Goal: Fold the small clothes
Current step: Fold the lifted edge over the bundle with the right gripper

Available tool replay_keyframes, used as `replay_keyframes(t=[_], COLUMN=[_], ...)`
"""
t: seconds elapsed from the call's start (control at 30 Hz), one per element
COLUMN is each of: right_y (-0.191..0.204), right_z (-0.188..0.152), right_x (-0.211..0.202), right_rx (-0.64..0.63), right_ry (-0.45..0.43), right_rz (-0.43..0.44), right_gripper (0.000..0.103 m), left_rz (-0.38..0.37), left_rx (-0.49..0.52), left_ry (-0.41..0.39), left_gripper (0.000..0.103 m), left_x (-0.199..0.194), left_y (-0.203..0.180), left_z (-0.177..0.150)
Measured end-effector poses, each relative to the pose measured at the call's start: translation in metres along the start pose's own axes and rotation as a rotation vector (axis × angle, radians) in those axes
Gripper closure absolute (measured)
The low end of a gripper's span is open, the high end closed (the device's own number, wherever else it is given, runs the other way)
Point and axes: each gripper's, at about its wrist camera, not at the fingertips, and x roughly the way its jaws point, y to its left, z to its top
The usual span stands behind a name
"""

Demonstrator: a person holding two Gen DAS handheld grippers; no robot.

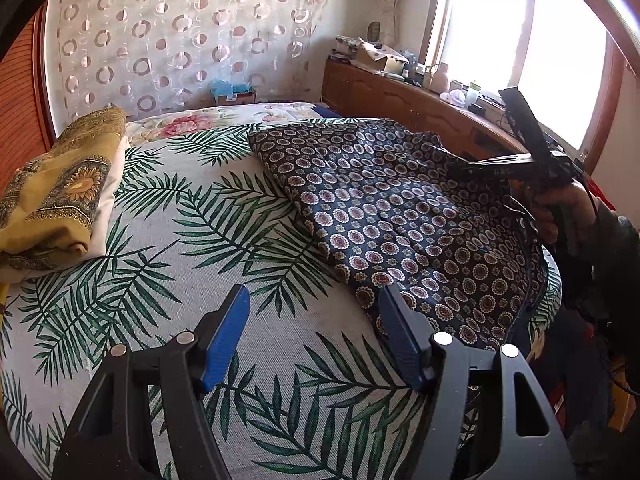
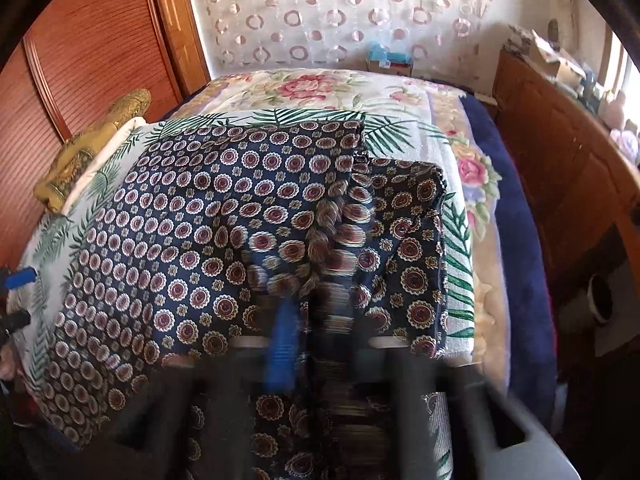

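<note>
Fingers of left gripper (image 1: 314, 316) apart, over the leaf-print bed cover (image 1: 224, 240). Right gripper (image 2: 308, 320) pinched together on dark floral garment (image 2: 224, 208), which lies at its 12 o'clock.

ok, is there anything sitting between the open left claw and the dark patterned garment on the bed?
Nothing visible. The left claw is open over bare palm-leaf bedcover, right at the near edge of the dark patterned garment. The folded yellow cloth lies well off to the other side.

right gripper (image 2: 310, 320) pinching navy patterned garment (image 2: 192, 216), bed (image 2: 320, 88)
</note>
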Motion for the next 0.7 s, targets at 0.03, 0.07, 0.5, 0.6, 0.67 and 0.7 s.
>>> replay_keyframes(t=[0.03, 0.07, 0.5, 0.6, 0.67, 0.7], right_y=[0.001, 0.003, -0.027, -0.024, -0.018, -0.017], right_z=[-0.003, -0.005, -0.046, -0.054, -0.058, -0.062], right_x=[-0.006, -0.013, -0.049, -0.054, -0.060, -0.064], right_rx=[0.004, 0.002, 0.080, 0.074, 0.074, 0.076], right_ry=[-0.024, -0.056, -0.105, -0.123, -0.138, -0.144], right_rz=[0.001, 0.011, -0.096, -0.121, -0.159, -0.165], right_gripper=[0.099, 0.099, 0.099, 0.085, 0.073, 0.072], left_rz=[0.000, -0.001, -0.025, -0.027, -0.028, -0.030], left_rx=[0.000, 0.000, 0.013, 0.015, 0.018, 0.020], left_ry=[0.000, -0.001, -0.011, -0.009, -0.009, -0.010], left_gripper=[0.035, 0.035, 0.035, 0.035, 0.035, 0.035], left_x=[0.000, 0.001, 0.001, 0.004, 0.005, 0.006], left_y=[0.000, -0.001, -0.009, -0.011, -0.013, -0.014], left_z=[0.000, 0.000, 0.002, 0.003, 0.004, 0.005])
